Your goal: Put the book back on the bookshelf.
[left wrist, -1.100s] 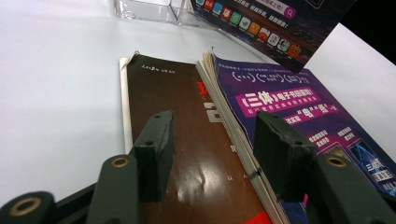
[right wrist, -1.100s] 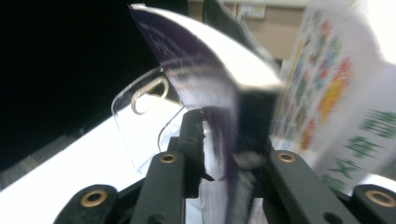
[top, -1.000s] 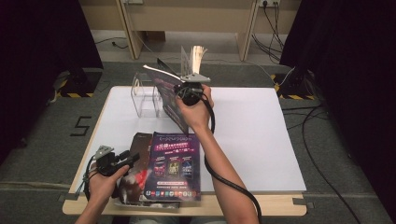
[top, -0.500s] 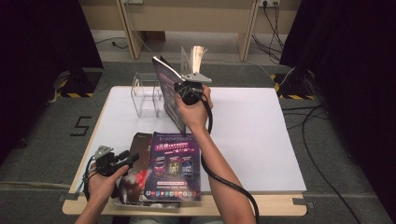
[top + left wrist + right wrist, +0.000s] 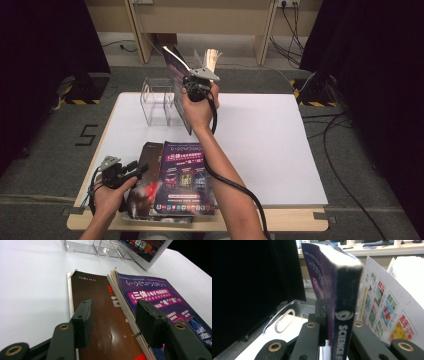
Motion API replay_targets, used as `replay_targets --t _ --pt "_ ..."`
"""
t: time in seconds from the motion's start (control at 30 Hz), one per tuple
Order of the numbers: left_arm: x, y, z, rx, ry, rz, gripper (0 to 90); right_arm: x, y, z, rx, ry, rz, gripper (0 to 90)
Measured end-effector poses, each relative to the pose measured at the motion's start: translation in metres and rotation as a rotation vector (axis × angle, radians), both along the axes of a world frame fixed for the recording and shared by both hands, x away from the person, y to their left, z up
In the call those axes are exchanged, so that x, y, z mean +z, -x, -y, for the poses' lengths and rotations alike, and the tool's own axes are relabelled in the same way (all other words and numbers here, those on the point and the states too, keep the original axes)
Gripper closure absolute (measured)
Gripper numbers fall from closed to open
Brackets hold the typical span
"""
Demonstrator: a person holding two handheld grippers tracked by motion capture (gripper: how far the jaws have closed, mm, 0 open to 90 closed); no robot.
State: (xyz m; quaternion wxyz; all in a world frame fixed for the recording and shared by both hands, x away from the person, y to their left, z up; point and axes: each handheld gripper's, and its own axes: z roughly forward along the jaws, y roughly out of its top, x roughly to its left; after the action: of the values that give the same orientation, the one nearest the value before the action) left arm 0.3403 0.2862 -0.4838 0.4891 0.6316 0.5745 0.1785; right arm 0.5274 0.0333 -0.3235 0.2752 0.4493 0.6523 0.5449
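High view: our right gripper (image 5: pixel 192 80) jaws clamp 1 purple magazine (image 5: pixel 176 75) above the clear rack (image 5: pixel 157 102); left gripper (image 5: pixel 131 172) jaws stand apart over 2 magazines (image 5: pixel 185 180) on the worktop (image 5: pixel 260 135).

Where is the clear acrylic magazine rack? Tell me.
In the high view the clear acrylic magazine rack stands at the table's far left edge, just left of the purple magazine held upright in the right gripper.
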Motion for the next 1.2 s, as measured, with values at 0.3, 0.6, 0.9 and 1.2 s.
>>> replay_targets --t 0.3,0.6,0.9,1.2 --pt "0.000 0.000 0.000 0.000 0.000 0.000 47.6 -0.008 -0.012 -0.011 -0.044 0.016 0.010 84.0" --pt "-0.001 0.000 0.000 -0.004 -0.001 0.000 47.6 -0.024 -0.014 -0.020 -0.079 0.047 0.017 83.5" --pt "-0.001 0.000 0.001 -0.008 -0.004 -0.001 47.6 -0.022 -0.007 -0.009 -0.069 0.078 -0.021 78.2" --pt "-0.001 0.000 0.004 -0.013 -0.006 -0.001 47.5 -0.005 0.001 0.005 -0.011 0.095 -0.079 77.9"
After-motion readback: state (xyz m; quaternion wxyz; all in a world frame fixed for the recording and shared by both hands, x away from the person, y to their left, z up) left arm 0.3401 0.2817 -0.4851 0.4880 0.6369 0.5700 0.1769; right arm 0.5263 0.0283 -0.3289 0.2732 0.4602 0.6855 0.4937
